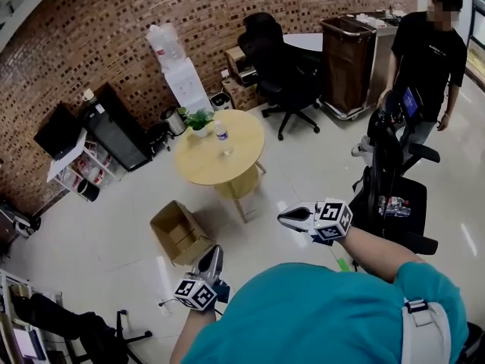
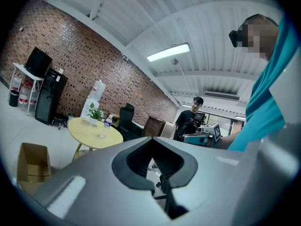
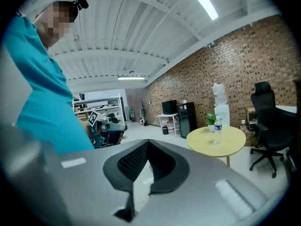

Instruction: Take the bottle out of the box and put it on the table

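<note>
Bottle (image 1: pixel 222 139) stands upright on the table (image 1: pixel 242 165), a round yellow top, near its middle; label too small to read. By size: brick wall (image 1: pixel 114 21) runs across the back, with white floor (image 1: pixel 303 165) below it. A person (image 1: pixel 426 59) in a black shirt stands at the far right, and a black office chair (image 1: pixel 276 67) sits behind the table. The box (image 1: pixel 179 233) is brown cardboard on the floor just beside the table base, top flaps open, only its own cardboard showing inside. Left gripper (image 1: pixel 216 250): jaws pressed together, nothing between them, pointing up-frame just beside the box. Right gripper (image 1: pixel 284 217): jaws pressed together, nothing pinched, pointing left in the head view and well apart from the box. The only print on either is the black-and-white square markers on their cubes. A small potted plant (image 1: pixel 200 120) stands at the table's far edge, near the bottle. The bottle is well apart from both grippers, beyond the box; it shows left of the jaws in the left gripper view and right of them in the right gripper view.
</note>
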`<state>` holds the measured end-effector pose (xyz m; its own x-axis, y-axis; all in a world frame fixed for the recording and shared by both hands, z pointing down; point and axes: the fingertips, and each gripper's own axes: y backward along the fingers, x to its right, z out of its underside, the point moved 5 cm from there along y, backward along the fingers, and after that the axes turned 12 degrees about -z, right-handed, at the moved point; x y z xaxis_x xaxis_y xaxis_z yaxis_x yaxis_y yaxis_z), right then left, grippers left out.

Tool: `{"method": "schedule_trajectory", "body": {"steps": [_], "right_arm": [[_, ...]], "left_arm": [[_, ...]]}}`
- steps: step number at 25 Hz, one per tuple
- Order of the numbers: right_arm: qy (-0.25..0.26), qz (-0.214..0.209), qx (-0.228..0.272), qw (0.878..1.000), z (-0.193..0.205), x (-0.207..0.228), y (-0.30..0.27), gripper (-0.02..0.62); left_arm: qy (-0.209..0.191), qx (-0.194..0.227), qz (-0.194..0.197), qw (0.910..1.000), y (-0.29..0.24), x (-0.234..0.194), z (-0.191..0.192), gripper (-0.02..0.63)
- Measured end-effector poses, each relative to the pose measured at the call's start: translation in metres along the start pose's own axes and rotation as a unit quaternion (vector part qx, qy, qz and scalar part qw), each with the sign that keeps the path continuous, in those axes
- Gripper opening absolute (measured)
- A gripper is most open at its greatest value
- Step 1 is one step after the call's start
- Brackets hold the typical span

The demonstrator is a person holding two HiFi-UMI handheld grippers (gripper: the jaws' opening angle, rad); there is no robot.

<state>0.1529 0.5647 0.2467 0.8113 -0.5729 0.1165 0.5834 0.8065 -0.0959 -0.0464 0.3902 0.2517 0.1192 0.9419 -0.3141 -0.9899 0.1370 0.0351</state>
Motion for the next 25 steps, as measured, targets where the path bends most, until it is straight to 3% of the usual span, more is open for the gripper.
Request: {"method": "schedule_trajectory", "body": {"steps": [25], "right_arm": [[0.002,0.012,-0.010,1.000,0.011,0.014,0.001,0.000]], "left_arm": [[-0.001,-0.007,0.009,0.9999,-0.012,-0.014,0.011,0.000]]}}
